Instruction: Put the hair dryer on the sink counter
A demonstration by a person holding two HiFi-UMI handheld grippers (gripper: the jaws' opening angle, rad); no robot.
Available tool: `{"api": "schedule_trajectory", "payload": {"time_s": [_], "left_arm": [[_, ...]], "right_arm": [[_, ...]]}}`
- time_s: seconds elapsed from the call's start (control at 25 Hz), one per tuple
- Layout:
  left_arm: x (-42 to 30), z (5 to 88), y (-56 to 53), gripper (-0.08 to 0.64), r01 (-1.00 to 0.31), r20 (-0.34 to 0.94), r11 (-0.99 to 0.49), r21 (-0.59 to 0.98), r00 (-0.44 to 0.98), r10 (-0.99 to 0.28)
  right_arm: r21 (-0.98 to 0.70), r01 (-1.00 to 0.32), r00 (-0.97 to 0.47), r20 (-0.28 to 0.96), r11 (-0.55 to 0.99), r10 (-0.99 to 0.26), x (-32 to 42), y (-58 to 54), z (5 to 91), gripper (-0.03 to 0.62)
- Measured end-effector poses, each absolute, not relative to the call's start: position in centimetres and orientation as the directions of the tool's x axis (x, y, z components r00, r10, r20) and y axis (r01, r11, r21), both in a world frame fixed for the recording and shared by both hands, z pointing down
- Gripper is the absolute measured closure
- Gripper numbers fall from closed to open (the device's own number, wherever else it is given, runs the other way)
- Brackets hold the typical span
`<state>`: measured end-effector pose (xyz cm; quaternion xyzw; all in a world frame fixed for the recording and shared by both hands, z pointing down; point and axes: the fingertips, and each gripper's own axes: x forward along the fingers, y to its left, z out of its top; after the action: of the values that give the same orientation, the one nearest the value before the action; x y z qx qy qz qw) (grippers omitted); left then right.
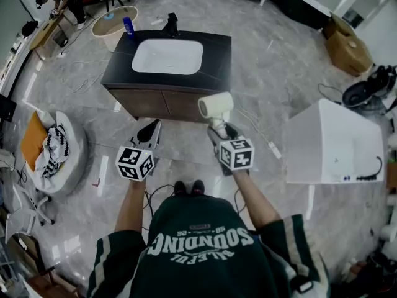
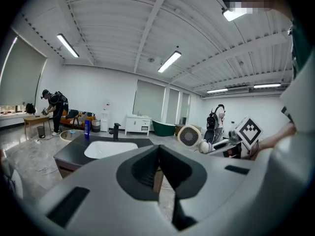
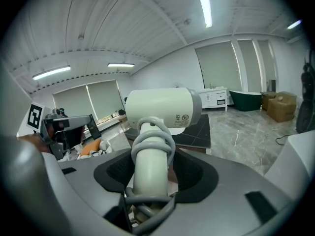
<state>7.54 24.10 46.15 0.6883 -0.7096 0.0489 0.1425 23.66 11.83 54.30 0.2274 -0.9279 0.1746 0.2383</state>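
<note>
The right gripper (image 1: 219, 132) has its jaws clamped on the hair dryer's (image 1: 216, 106) upright handle. The sink counter (image 1: 121, 64) lies just ahead, slightly left. The left gripper's (image 1: 149, 131) jaws are together, empty.

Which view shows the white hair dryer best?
Right gripper view: the white hair dryer fills the centre, its handle clamped in the right gripper. Head view shows it small, from above; left gripper view, its round grille end.

Left gripper (image 1: 149, 133) jaws together, right gripper (image 1: 221, 131) jaws clamping hair dryer (image 1: 216, 106)
</note>
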Motion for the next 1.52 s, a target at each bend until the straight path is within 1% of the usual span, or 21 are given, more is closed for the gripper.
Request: {"api": "schedule_trajectory", "payload": {"time_s": [0.56, 0.88, 1.2, 1.52], "left_arm": [[8.1, 45.9, 21.6, 0.558, -0.992, 0.254, 0.056, 0.115, -0.025, -0.967], [6.4, 47.1, 19.5, 0.558, -0.989, 0.266, 0.066, 0.130, -0.029, -0.963], [3.0, 49.1, 15.1, 0.558, -0.986, 0.284, 0.035, 0.162, 0.012, -0.959], [-3.4, 50.8, 9.0, 0.558, -0.984, 0.297, 0.004, 0.176, 0.050, -0.954]], "right_arm": [[-0.205, -0.503, -0.781, 0.524, 0.839, -0.340, 24.1, 9.5, 54.4, 0.359], [-0.206, -0.496, -0.779, 0.535, 0.843, -0.328, 22.3, 7.5, 55.2, 0.359], [-0.208, -0.511, -0.767, 0.547, 0.834, -0.334, 19.1, 3.8, 56.0, 0.359], [-0.207, -0.548, -0.751, 0.549, 0.811, -0.367, 13.4, -1.4, 57.3, 0.359]]}}
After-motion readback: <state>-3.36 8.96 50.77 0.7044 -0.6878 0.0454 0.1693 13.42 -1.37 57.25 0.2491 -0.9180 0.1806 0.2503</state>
